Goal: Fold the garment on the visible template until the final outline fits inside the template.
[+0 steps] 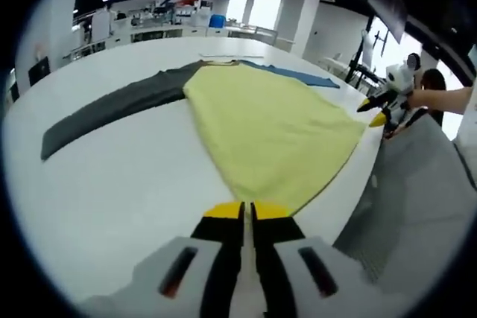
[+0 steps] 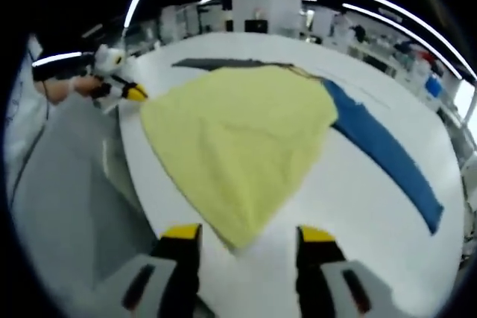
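**Yellow garment spread on the white counter, a claw at each near corner**

You hold two claws over a large white counter (image 1: 112, 199). A yellow garment (image 1: 268, 132) lies flat on it, spread like a fan: narrow at the far end, wide at the edge nearest you. Its long axis runs away from you, toward the middle of the counter.

Your left claw (image 1: 247, 210) has its jaws pressed together with nothing between them. Its yellow tips sit just beside the garment's near left corner, the cloth lying directly ahead. Your right claw (image 2: 248, 234) has its jaws spread wide and holds nothing; the garment's near right corner (image 2: 237, 240) points into the gap between them, so this claw looks better placed to take hold first. Each claw also appears in the other's view, at the counter's edge near the opposite corner.

Under the far end of the garment, a dark grey strip (image 1: 112, 109) runs off to the left and a blue strip (image 2: 387, 154) to the right. I cannot tell whether these mark the template.

Beyond the counter is a bright, open workroom with white pillars, ceiling light strips and cluttered benches.
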`<control>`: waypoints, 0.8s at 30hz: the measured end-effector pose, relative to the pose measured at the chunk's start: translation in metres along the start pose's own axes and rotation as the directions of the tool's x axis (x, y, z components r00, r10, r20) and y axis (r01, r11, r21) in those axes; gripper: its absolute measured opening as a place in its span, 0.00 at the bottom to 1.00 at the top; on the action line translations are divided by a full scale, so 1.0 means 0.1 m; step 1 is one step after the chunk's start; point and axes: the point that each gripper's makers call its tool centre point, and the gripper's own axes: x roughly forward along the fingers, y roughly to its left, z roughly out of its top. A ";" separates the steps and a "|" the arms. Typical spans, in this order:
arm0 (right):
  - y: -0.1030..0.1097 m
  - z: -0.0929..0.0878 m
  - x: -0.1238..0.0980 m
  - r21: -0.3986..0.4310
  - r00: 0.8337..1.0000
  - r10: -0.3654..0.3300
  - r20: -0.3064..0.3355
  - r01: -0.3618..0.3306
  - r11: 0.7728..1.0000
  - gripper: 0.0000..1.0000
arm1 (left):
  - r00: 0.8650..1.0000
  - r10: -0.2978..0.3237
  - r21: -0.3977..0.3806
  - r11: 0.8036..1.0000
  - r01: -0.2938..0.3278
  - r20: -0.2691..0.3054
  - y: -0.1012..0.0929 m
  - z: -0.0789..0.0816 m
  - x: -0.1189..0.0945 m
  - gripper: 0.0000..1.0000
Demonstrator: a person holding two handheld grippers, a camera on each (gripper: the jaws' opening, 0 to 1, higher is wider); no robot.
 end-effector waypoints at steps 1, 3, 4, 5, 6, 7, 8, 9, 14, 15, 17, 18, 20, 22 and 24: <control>-0.05 0.02 0.00 0.018 1.000 -0.015 0.015 0.015 1.000 0.63 | 1.000 0.004 0.007 1.000 -0.004 0.012 0.00 0.03 0.00 0.16; -0.07 0.05 -0.02 0.022 0.999 -0.034 0.028 0.034 0.999 0.73 | 0.999 0.006 0.009 1.000 -0.006 0.042 0.01 0.09 0.02 0.31; -0.08 0.07 -0.02 0.029 0.998 -0.045 0.036 0.044 0.999 0.77 | 0.998 0.009 0.009 1.000 -0.009 0.064 0.02 0.14 0.02 0.36; -0.09 0.08 -0.03 0.028 0.998 -0.049 0.041 0.048 0.998 0.80 | 0.997 0.009 0.015 1.000 -0.010 0.079 0.01 0.17 0.02 0.43; -0.11 0.10 -0.03 0.028 0.997 -0.058 0.050 0.057 0.998 0.83 | 0.996 0.007 0.019 1.000 -0.008 0.088 0.00 0.19 0.02 0.49; -0.13 0.10 -0.03 0.033 0.997 -0.064 0.050 0.063 0.997 0.85 | 0.995 0.015 0.021 1.000 -0.017 0.101 0.01 0.21 0.03 0.55; -0.14 0.11 -0.04 0.038 0.996 -0.070 0.051 0.068 0.997 0.89 | 0.994 0.018 0.024 1.000 -0.021 0.110 0.03 0.22 0.05 0.63; -0.15 0.11 -0.04 0.044 0.996 -0.076 0.053 0.073 0.996 0.91 | 0.992 0.022 0.016 1.000 -0.024 0.121 0.04 0.24 0.05 0.70; -0.21 0.14 -0.06 0.077 0.993 -0.096 0.074 0.091 0.993 0.99 | 0.986 0.049 -0.012 0.999 -0.048 0.160 0.07 0.32 0.03 0.98; -0.25 0.14 -0.06 0.085 0.991 -0.106 0.078 0.099 0.991 0.99 | 0.986 0.051 -0.007 0.999 -0.051 0.160 0.07 0.33 0.02 0.98; -0.29 0.12 -0.05 0.087 0.991 -0.118 0.065 0.112 0.990 0.99 | 0.984 0.046 0.009 0.999 -0.048 0.173 0.05 0.39 -0.02 0.99; -0.31 0.11 -0.05 0.085 0.991 -0.123 0.057 0.118 0.989 0.99 | 0.983 0.045 0.015 0.999 -0.049 0.179 0.03 0.42 -0.03 0.99; -0.37 0.11 -0.04 0.093 0.990 -0.127 0.055 0.122 0.988 0.99 | 0.983 0.042 0.022 0.999 -0.047 0.179 0.03 0.47 -0.04 0.99; -0.43 0.13 -0.04 0.115 0.988 -0.138 0.065 0.130 0.985 0.99 | 0.982 0.046 0.030 0.998 -0.052 0.186 0.02 0.54 -0.05 0.99; -0.47 0.17 -0.05 0.133 0.987 -0.141 0.076 0.130 0.983 0.99 | 0.980 0.049 0.029 0.998 -0.056 0.190 0.01 0.60 -0.06 0.99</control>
